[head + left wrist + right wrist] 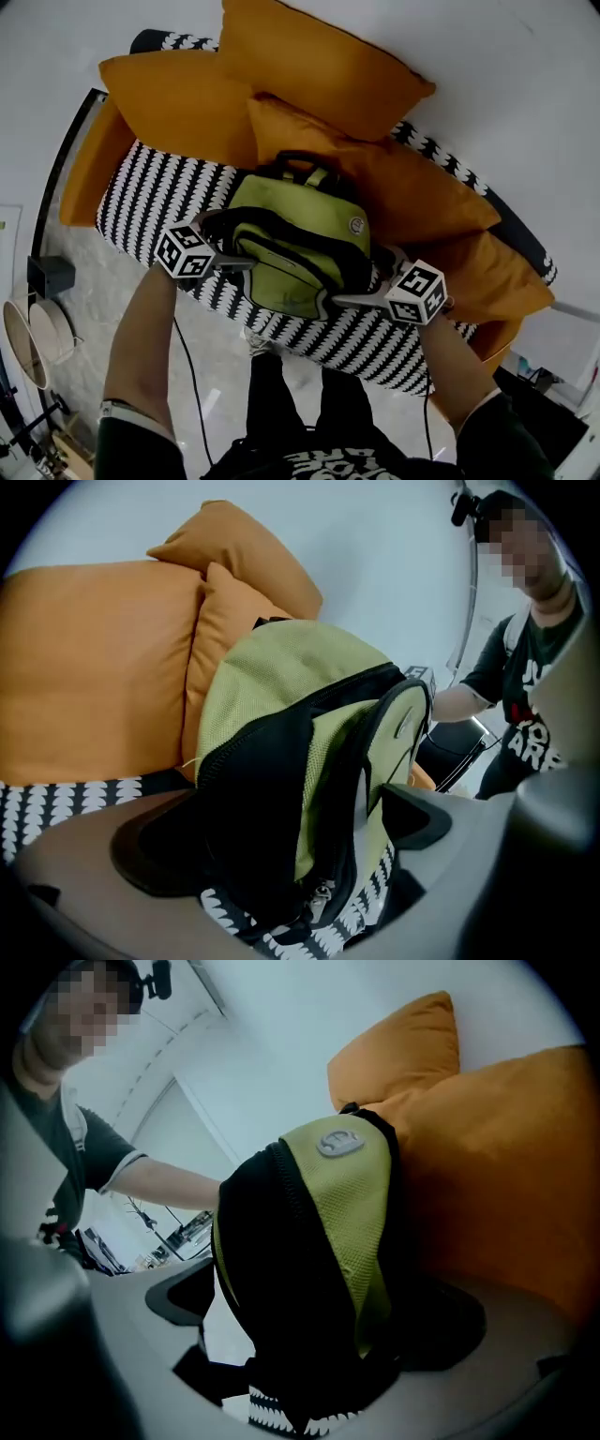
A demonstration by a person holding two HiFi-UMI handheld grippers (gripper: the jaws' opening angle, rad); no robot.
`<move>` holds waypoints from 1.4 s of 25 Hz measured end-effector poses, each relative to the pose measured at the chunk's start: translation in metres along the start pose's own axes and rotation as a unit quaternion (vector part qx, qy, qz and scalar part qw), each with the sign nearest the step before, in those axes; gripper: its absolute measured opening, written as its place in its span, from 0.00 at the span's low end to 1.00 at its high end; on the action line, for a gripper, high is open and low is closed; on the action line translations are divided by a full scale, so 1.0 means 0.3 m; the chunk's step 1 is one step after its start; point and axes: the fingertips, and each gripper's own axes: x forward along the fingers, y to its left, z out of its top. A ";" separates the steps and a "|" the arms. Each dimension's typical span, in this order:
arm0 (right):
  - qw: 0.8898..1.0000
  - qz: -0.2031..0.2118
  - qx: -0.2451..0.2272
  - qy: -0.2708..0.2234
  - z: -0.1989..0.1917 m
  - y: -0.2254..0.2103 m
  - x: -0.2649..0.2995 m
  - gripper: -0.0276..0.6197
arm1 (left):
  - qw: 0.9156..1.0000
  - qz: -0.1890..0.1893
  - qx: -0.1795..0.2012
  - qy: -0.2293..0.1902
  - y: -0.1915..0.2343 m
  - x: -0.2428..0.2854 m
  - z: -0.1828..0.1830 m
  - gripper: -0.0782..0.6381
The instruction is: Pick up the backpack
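Observation:
A green and black backpack (pixel 295 234) stands on the black-and-white patterned sofa seat (pixel 150 192), leaning back on orange cushions (pixel 412 192). My left gripper (pixel 234 244) is at the backpack's left side, jaws spread wide. In the left gripper view the backpack (pixel 281 696) fills the gap of the left gripper (pixel 291 850), and I see no pad pressing on it. My right gripper (pixel 366 281) is at the backpack's right front corner, also wide open. In the right gripper view the backpack (pixel 347 1204) sits between the jaws of the right gripper (pixel 314 1326), its lower part in shadow.
More orange cushions (pixel 187 103) are piled along the sofa back and against the white wall. Left of the sofa on the pale floor are a small black box (pixel 52 275) and a round object (pixel 28 337). A thin cable (pixel 192 375) runs across the floor beside my legs.

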 end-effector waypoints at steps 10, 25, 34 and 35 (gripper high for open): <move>0.999 -0.037 -0.017 0.010 -0.028 -0.015 0.169 0.91 | 0.997 -0.073 0.009 -0.040 -0.130 0.145 -0.020 0.86; 0.997 -0.041 -0.043 -0.039 0.083 0.060 0.143 0.17 | 0.993 -0.048 0.052 -0.093 -0.271 0.036 0.100 0.33; 0.995 -0.046 -0.057 -0.074 0.245 0.128 0.037 0.16 | 0.989 -0.035 0.097 -0.103 -0.355 -0.091 0.279 0.27; 0.994 -0.046 -0.060 -0.078 0.266 0.138 0.023 0.16 | 0.989 -0.034 0.102 -0.104 -0.365 -0.108 0.301 0.27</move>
